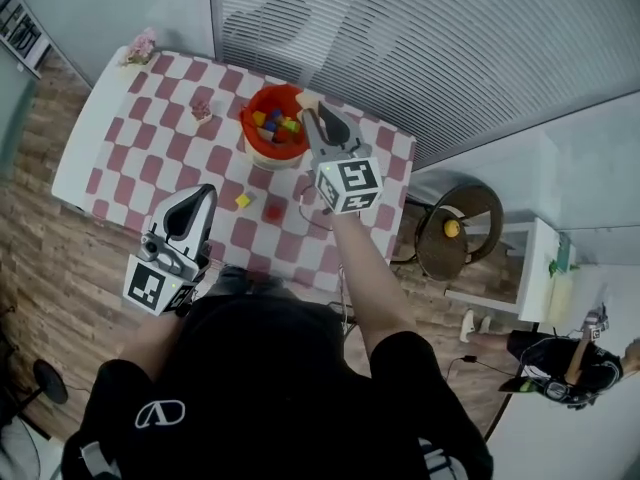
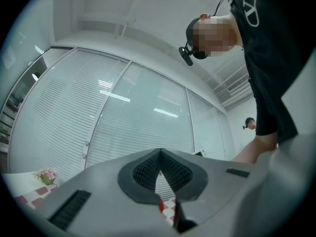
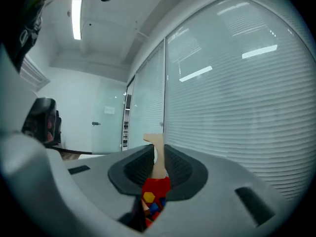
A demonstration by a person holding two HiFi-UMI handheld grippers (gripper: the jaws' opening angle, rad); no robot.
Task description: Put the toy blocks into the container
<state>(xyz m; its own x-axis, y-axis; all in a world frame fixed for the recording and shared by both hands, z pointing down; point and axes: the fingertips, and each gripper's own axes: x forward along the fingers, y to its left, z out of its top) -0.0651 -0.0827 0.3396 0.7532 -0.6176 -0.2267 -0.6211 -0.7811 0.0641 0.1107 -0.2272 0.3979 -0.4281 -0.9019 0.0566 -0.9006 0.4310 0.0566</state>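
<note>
Beige block (image 1: 308, 100), clamped in the right gripper (image 1: 314, 116), hung over the red container (image 1: 248, 138), which held several blocks. Below it lay a yellow block (image 1: 243, 200) and a red block (image 1: 274, 211). The left gripper (image 1: 203, 193) was closed, empty.

From high above, the head view looks steeply down on the checkered table (image 1: 150, 138). Each gripper view peers closely along its jaws toward the blinds (image 2: 123, 117) (image 3: 237, 93). Head and right gripper views share the red container (image 1: 255, 150) (image 3: 157, 187).
</note>
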